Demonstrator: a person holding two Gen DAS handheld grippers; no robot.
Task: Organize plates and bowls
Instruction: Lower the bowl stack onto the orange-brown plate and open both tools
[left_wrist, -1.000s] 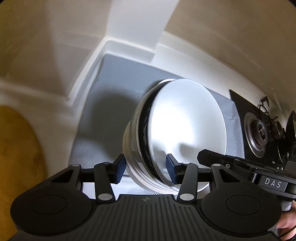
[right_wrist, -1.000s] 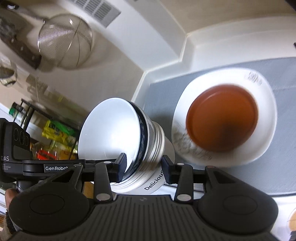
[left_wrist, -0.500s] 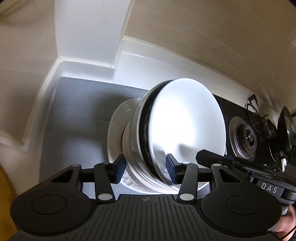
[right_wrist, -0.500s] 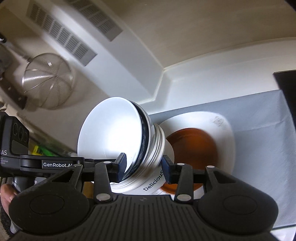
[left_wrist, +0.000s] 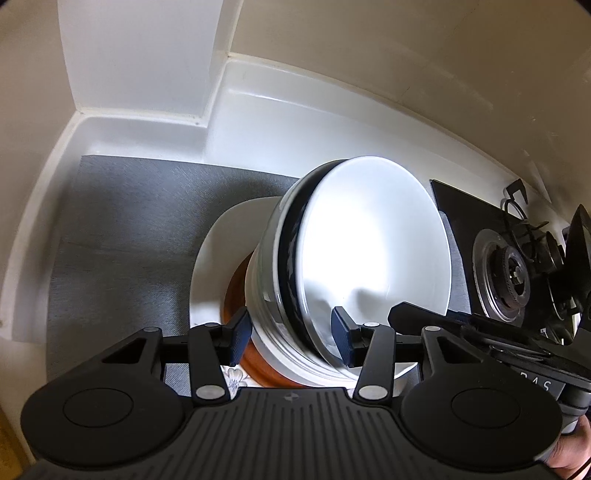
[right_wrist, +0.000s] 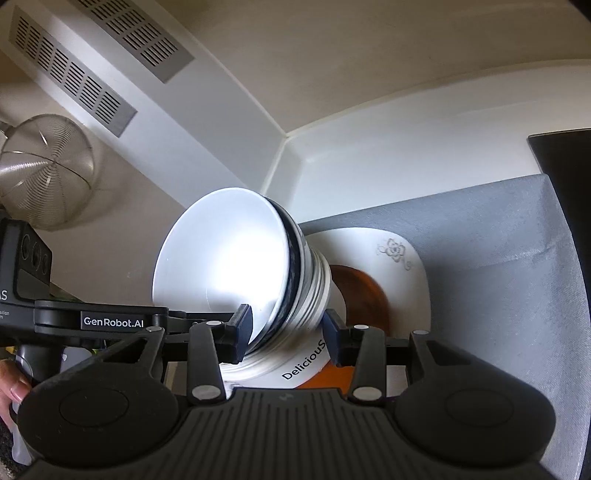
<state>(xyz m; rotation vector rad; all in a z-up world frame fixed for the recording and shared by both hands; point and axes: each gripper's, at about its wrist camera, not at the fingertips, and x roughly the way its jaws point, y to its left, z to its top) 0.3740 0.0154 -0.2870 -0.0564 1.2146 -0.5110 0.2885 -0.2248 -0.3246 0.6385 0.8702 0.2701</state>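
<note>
Both grippers hold one stack of nested white bowls (left_wrist: 369, 266), one from each side; the outer bowl reads "Delicious". My left gripper (left_wrist: 291, 336) is shut on the stack's rim, and my right gripper (right_wrist: 286, 334) is shut on the opposite rim of the stack (right_wrist: 229, 266). The stack hangs tilted just above a brown plate (right_wrist: 365, 291) that lies on a white flower-patterned plate (right_wrist: 399, 251) on the grey mat (left_wrist: 129, 229). The brown plate (left_wrist: 236, 299) and white plate (left_wrist: 218, 251) also show under the stack in the left wrist view.
The grey mat (right_wrist: 498, 266) lies on a white counter in a wall corner (left_wrist: 207, 125). A black gas stove (left_wrist: 506, 266) stands to the right of the mat. A metal strainer (right_wrist: 44, 177) hangs on the wall below a vent (right_wrist: 74, 70).
Both grippers carried the bowl stack over toward the corner and down over the brown and white plates, which now lie directly under it. The grip is unchanged.
</note>
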